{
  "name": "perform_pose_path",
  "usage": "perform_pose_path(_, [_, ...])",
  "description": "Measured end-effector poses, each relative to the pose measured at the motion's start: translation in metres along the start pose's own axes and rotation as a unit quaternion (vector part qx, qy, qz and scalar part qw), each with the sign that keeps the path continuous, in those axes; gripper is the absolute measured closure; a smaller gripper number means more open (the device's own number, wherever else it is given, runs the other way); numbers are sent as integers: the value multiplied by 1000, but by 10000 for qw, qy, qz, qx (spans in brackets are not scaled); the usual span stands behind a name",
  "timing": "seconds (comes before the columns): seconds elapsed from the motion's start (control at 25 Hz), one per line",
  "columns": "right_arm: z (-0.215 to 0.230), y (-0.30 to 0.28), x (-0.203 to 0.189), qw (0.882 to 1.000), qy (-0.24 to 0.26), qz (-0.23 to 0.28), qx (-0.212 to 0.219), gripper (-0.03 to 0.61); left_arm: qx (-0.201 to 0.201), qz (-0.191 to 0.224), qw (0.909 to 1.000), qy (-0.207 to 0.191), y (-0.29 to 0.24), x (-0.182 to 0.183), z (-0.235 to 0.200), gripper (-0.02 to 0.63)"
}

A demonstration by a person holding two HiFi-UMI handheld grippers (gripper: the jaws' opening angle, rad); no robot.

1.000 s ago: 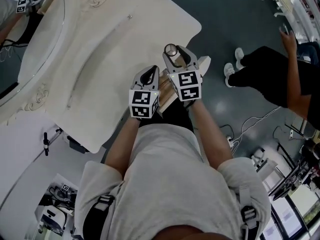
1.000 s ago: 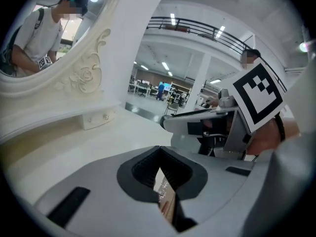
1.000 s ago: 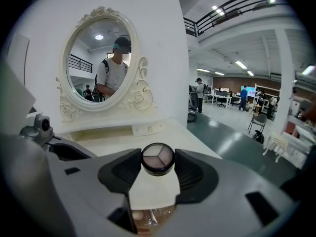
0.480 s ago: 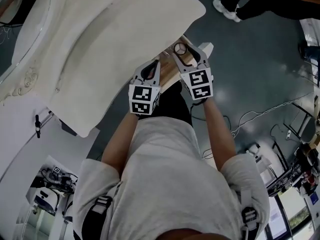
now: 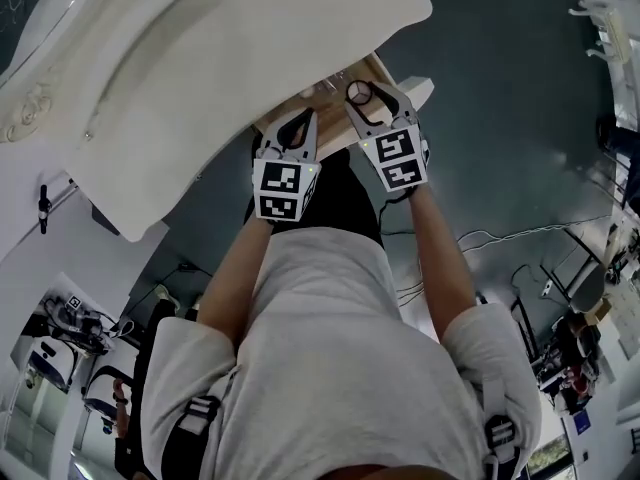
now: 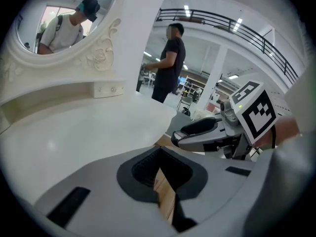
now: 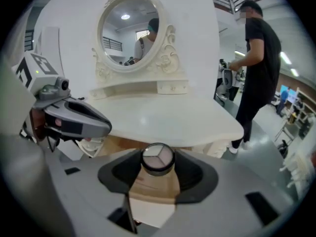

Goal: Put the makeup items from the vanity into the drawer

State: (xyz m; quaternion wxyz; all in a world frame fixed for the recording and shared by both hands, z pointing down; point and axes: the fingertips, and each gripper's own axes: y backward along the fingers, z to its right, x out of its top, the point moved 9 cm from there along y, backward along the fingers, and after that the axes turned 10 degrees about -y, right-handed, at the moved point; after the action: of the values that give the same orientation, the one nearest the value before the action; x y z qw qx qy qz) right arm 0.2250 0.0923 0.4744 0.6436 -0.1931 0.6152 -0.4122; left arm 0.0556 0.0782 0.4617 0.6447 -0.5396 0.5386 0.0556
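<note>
Upper centre of the head view, the right gripper clasps a round compact over the open drawer — poised for release — while the left gripper sits closed, empty.

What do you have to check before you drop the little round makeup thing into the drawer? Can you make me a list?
1. Right claw grips the round compact: ok, the pads touch both its sides.
2. Drawer is open: ok, its wooden inside shows below the vanity top.
3. Compact is above the drawer: ok, wood shows right under it.
4. Free spot where it will land: cannot tell, the claw hides most of the drawer floor.
5. Left claw is out of the way: ok, it is shut, empty, and beside the right claw.
</note>
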Motion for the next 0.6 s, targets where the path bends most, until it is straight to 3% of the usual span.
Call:
perform_pose_path(0.2, [-7,-24,-11,9971,549,-475,240,357,278,-252,9993,45,-6,-23,-8,607])
perform_pose_path(0.6, [-13,-56,-21,9920,814,-903,339,357,294,-345,9982,380,-20,-49,-18,607])
